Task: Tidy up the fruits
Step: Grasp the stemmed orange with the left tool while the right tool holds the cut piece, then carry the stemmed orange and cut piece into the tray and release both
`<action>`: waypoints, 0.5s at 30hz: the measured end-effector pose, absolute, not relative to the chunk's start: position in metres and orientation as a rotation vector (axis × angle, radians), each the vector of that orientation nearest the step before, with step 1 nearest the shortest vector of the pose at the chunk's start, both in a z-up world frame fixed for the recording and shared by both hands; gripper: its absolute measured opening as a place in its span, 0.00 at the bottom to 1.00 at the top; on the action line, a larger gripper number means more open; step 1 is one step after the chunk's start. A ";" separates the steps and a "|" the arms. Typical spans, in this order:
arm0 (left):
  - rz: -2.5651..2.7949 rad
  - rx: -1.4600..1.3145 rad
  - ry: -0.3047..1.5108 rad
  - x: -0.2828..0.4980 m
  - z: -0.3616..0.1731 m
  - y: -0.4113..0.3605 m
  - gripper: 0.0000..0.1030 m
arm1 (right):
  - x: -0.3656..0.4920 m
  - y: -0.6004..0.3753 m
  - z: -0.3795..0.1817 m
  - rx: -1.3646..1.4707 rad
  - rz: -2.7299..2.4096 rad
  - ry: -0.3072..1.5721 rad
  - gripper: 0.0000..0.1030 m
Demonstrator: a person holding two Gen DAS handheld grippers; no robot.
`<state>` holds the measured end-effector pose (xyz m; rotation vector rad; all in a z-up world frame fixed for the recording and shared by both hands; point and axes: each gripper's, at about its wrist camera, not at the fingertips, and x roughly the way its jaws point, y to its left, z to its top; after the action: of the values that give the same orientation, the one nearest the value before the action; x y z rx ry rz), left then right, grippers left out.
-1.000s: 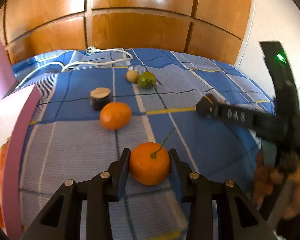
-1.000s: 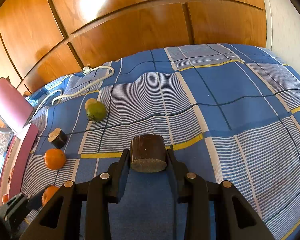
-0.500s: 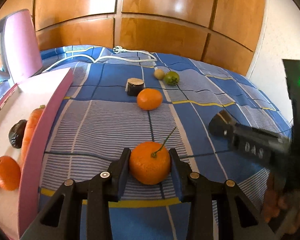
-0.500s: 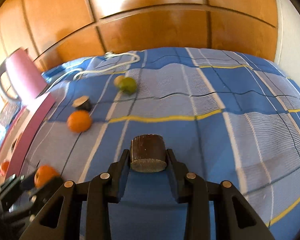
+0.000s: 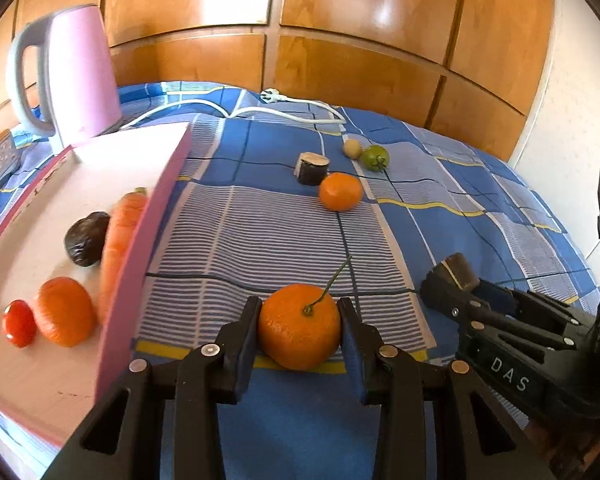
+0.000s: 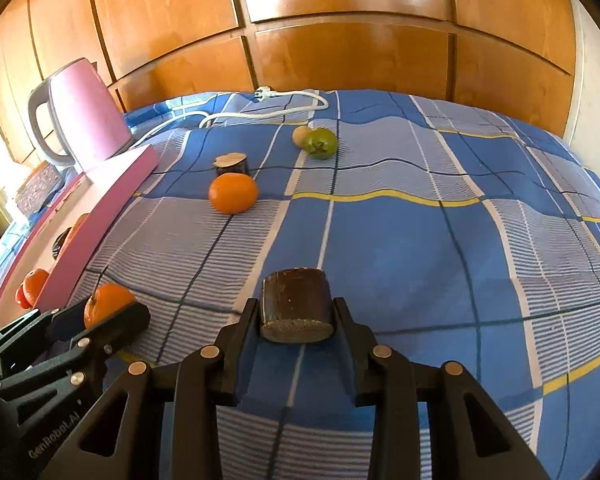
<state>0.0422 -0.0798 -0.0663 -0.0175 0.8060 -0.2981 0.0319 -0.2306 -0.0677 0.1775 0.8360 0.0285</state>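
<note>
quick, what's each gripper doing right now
left gripper: closed on the stemmed orange
right gripper: closed on the dark brown cylinder

Glossy varnished wood panels (image 6: pixel 340 60) upper frame. Matt woven check cloth (image 6: pixel 420 240), wrinkled. Kettle (image 5: pixel 80 72) smooth pink plastic, upper left. Left gripper (image 5: pixel 300 328) matt black plastic w/ metal rivets; mandarin (image 5: pixel 299 326) dimpled, semi-gloss.

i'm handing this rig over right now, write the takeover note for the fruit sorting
Left gripper: shut on a stemmed orange.
Right gripper: shut on a dark brown cut chunk.
In the pink tray: carrot, orange, small red fruit, dark fruit.
Left on the checked cloth: loose orange, second cut chunk, green fruit, small tan fruit.
</note>
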 end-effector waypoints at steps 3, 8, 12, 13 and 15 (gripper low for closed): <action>-0.294 -0.026 0.795 0.038 -0.061 -0.074 0.37 | 0.029 -0.225 -0.067 0.177 0.039 0.842 0.35; -0.298 -0.033 0.774 0.031 -0.053 -0.067 0.37 | 0.026 -0.215 -0.065 0.169 0.065 0.857 0.34; -0.297 -0.034 0.748 0.027 -0.044 -0.061 0.37 | 0.025 -0.207 -0.064 0.176 0.089 0.868 0.34; -0.294 -0.036 0.741 0.026 -0.041 -0.059 0.37 | 0.025 -0.205 -0.063 0.177 0.097 0.872 0.34; -0.281 -0.044 0.725 0.026 -0.034 -0.052 0.37 | 0.026 -0.202 -0.062 0.182 0.109 0.878 0.34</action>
<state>0.0261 -0.0516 -0.0336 -0.0440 0.7249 -0.2812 0.0260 -0.2016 -0.0622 0.1825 0.8781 0.1087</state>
